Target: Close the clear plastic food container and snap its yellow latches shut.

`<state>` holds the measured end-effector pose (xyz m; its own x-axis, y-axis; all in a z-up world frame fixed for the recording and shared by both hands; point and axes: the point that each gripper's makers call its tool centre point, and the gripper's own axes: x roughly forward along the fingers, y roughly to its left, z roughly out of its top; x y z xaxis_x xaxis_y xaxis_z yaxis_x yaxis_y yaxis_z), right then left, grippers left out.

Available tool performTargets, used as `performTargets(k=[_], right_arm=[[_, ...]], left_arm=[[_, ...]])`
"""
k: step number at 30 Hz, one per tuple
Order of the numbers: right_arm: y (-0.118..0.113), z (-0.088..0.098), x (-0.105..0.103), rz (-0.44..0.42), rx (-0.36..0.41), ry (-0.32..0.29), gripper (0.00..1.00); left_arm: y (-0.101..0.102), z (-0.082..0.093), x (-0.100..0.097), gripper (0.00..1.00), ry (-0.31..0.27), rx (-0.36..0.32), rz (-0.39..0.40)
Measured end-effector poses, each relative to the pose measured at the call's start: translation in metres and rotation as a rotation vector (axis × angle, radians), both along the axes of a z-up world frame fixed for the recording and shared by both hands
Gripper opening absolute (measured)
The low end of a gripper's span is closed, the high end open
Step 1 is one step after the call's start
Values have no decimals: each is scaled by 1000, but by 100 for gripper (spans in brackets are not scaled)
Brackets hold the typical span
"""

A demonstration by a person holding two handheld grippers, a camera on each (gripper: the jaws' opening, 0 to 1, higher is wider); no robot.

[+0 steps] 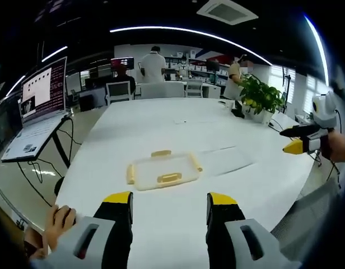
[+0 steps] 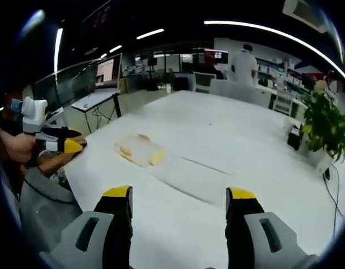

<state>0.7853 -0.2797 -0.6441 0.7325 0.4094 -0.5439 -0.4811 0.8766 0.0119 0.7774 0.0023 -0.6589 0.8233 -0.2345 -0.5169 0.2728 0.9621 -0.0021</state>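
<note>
The clear container point(image 1: 163, 171) lies flat on the white worktop point(image 1: 228, 134), lid seated but yellow latches point(image 1: 168, 179) splayed outward; both grippers point(image 1: 169, 204) point(image 2: 178, 200) hang short of it, fingers spread, holding nothing, likely poised to approach

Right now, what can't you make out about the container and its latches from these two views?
- Clear container, left gripper view: too small to tell whether the lid is seated or the yellow latches are snapped.
- Same container, right gripper view: blurred, latches read only as yellow smears.
- Contents: cannot tell.
- Left gripper, in the right gripper view: jaws seen side-on, so open or shut is unclear from there.
</note>
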Motion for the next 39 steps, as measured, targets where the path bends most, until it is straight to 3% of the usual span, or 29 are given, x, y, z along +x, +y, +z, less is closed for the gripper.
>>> performTargets(k=[23,39], right_arm=[[47,-19,34,183,-49,51,64],[87,-46,48,379,-123,107,63]], left_arm=[[-5,-17,39,47,38,42,-160],[-1,-30,77,48,62,97,-359]])
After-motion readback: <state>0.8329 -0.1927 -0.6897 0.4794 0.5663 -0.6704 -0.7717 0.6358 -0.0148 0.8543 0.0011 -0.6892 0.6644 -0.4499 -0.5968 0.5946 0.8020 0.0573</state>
